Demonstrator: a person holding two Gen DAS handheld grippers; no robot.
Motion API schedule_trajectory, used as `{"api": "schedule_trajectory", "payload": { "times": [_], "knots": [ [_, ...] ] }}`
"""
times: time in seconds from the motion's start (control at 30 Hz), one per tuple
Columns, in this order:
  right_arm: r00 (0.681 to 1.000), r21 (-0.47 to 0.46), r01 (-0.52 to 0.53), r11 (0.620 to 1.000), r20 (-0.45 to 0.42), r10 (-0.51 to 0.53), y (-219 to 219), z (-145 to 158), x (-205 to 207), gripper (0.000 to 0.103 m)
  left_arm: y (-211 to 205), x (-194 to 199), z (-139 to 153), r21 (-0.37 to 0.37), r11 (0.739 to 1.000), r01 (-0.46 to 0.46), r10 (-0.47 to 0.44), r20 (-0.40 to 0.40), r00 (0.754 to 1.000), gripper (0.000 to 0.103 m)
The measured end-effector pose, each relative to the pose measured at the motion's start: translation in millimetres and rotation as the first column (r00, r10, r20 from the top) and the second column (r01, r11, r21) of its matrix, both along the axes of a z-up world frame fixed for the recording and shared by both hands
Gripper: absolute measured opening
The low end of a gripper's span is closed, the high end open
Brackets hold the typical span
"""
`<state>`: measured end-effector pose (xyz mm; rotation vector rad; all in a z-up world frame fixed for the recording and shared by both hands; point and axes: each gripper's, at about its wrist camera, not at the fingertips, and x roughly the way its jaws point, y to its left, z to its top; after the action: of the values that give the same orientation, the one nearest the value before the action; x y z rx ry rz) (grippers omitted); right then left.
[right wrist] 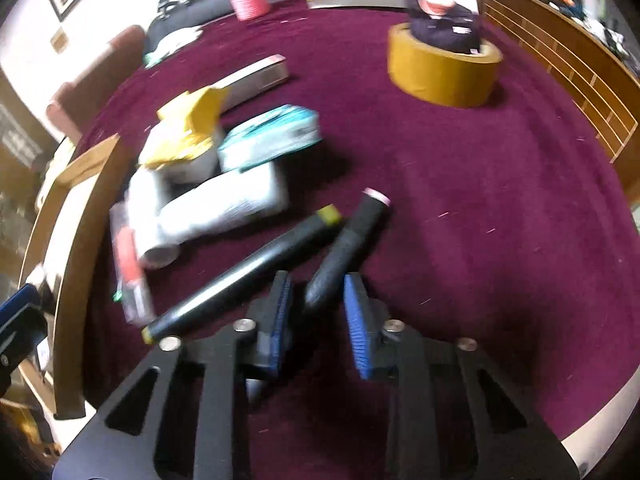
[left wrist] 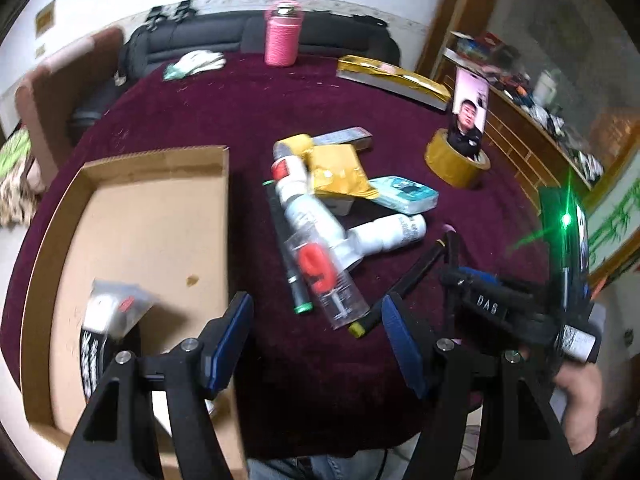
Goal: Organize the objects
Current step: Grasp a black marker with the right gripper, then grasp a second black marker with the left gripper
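A cardboard box (left wrist: pixel 152 216) lies on the maroon table (left wrist: pixel 360 92) at the left, with a plastic-wrapped packet (left wrist: pixel 116 308) inside. A heap right of it holds white bottles (left wrist: pixel 304 208), a clear tube with a red label (left wrist: pixel 324 276), a teal pack (left wrist: pixel 404 196), a yellow pouch (left wrist: pixel 340 172) and black markers. My left gripper (left wrist: pixel 316 332) is open and empty over the box's right wall. My right gripper (right wrist: pixel 316 304) straddles the near end of a pink-capped black marker (right wrist: pixel 352 236), jaws close beside it. A yellow-capped marker (right wrist: pixel 248 268) lies to its left.
A roll of yellow tape (left wrist: pixel 456 160) holds a phone (left wrist: pixel 470 114) upright at the right. A pink bottle (left wrist: pixel 282 34), a gold box (left wrist: pixel 394 80) and white gloves (left wrist: pixel 196 63) sit at the far edge. A sofa and a wooden cabinet lie beyond the table.
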<state>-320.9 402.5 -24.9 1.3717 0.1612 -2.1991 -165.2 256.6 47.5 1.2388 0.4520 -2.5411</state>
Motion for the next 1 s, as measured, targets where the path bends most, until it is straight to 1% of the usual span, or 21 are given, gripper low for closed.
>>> {"api": "schedule_trajectory", "payload": {
  "times": [0.07, 0.13, 0.17, 0.2, 0.27, 0.3, 0.33, 0.37, 0.43, 0.47, 0.5, 0.53, 0.57, 0.6, 0.63, 0.77, 0.8, 0.83, 0.9, 0.97, 1.0],
  "knots": [
    [1.0, 0.014, -0.008, 1.0, -0.007, 0.008, 5.6, 1.0, -5.9, 0.017, 7.6, -16.1, -1.7, 0.003, 0.998, 0.067, -0.067, 0.016, 0.998, 0.067],
    [0.999, 0.033, -0.015, 0.999, -0.029, 0.016, 11.9, 2.4, -6.7, 0.017, 17.5, -29.1, -3.8, -0.015, 0.992, 0.128, -0.127, 0.033, 0.991, 0.067],
    [0.999, 0.031, -0.02, 0.999, -0.038, 0.021, 16.1, 2.5, -6.6, 0.018, 25.9, -39.1, -6.7, -0.024, 0.981, 0.19, -0.189, 0.047, 0.981, 0.067],
    [0.998, 0.025, -0.029, 0.999, -0.05, 0.03, 20.2, 3.7, -5.7, 0.018, 29.7, -44.2, -9.1, -0.022, 0.976, 0.219, -0.217, 0.058, 0.974, 0.067],
    [0.998, 0.025, -0.038, 0.999, -0.054, 0.039, 20.9, 2.2, -7.0, 0.02, 38.6, -62.1, -19.7, -0.029, 0.965, 0.261, -0.257, 0.105, 0.961, 0.067],
    [0.998, 0.012, -0.043, 0.999, -0.048, 0.044, 19.0, 0.9, -6.6, 0.02, 42.3, -67.7, -21.9, -0.031, 0.962, 0.272, -0.267, 0.115, 0.957, 0.067],
    [0.999, -0.005, -0.043, 0.999, -0.028, 0.043, 20.8, -2.4, -7.8, 0.023, 45.2, -74.0, -24.6, -0.03, 0.956, 0.292, -0.286, 0.12, 0.951, 0.067],
    [0.999, -0.024, -0.038, 0.999, -0.018, 0.037, 24.1, -3.3, -7.4, 0.023, 48.3, -81.0, -28.5, -0.035, 0.949, 0.314, -0.307, 0.134, 0.942, 0.067],
    [0.999, -0.041, -0.041, 0.998, -0.022, 0.04, 25.7, -3.9, -9.3, 0.023, 54.6, -90.2, -35.9, -0.065, 0.939, 0.338, -0.322, 0.178, 0.93, 0.067],
    [0.999, -0.051, -0.044, 0.998, -0.021, 0.043, 27.7, -3.7, -9.9, 0.022, 58.5, -93.8, -40.4, -0.078, 0.93, 0.36, -0.339, 0.202, 0.919, 0.067],
    [0.999, -0.058, -0.046, 0.997, -0.017, 0.045, 29.1, -3.5, -11.6, 0.021, 60.1, -96.2, -44.0, -0.077, 0.926, 0.37, -0.346, 0.217, 0.913, 0.065],
    [0.999, -0.066, -0.046, 0.997, -0.013, 0.045, 30.6, -3.2, -13.5, 0.02, 60.7, -98.2, -47.5, -0.067, 0.926, 0.372, -0.349, 0.223, 0.91, 0.059],
    [0.999, -0.07, -0.041, 0.997, -0.01, 0.041, 30.2, -2.9, -13.8, 0.019, 61.3, -100.7, -52.0, -0.053, 0.924, 0.378, -0.356, 0.234, 0.905, 0.056],
    [0.999, -0.074, -0.042, 0.996, -0.007, 0.042, 30.7, -2.6, -14.6, 0.019, 61.9, -102.8, -56.0, -0.057, 0.923, 0.381, -0.356, 0.25, 0.9, 0.051],
    [0.999, -0.077, -0.049, 0.996, -0.007, 0.049, 31.0, -2.0, -14.7, 0.017, 63.8, -104.8, -61.3, -0.078, 0.919, 0.386, -0.353, 0.272, 0.895, 0.043],
    [0.997, -0.082, -0.073, 0.994, -0.012, 0.072, 26.5, -3.1, -12.6, 0.017, 65.3, -108.5, -64.2, -0.078, 0.919, 0.387, -0.356, 0.26, 0.898, 0.039],
    [0.997, -0.076, -0.076, 0.994, -0.022, 0.075, 24.9, -3.3, -11.4, 0.017, 65.2, -109.1, -63.7, -0.077, 0.921, 0.383, -0.353, 0.256, 0.9, 0.031],
    [0.997, -0.077, -0.072, 0.994, -0.026, 0.07, 24.7, -3.6, -10.9, 0.017, 64.9, -109.5, -63.3, -0.073, 0.923, 0.378, -0.35, 0.252, 0.902, 0.019],
    [0.996, -0.079, -0.079, 0.994, -0.038, 0.077, 23.2, -3.7, -13.6, 0.016, 63.9, -109.6, -62.2, -0.061, 0.927, 0.371, -0.346, 0.247, 0.905, 0.014],
    [0.998, -0.111, -0.063, 0.992, -0.019, 0.061, 26.6, -3.0, -21.0, 0.014, 55.9, -107.9, -56.3, -0.025, 0.945, 0.325, -0.313, 0.206, 0.927, 0.013],
    [0.998, -0.141, -0.061, 0.988, -0.007, 0.06, 28.8, -0.5, -23.8, 0.014, 52.9, -106.6, -53.5, -0.014, 0.949, 0.314, -0.306, 0.197, 0.932, 0.013]
  ]
}}
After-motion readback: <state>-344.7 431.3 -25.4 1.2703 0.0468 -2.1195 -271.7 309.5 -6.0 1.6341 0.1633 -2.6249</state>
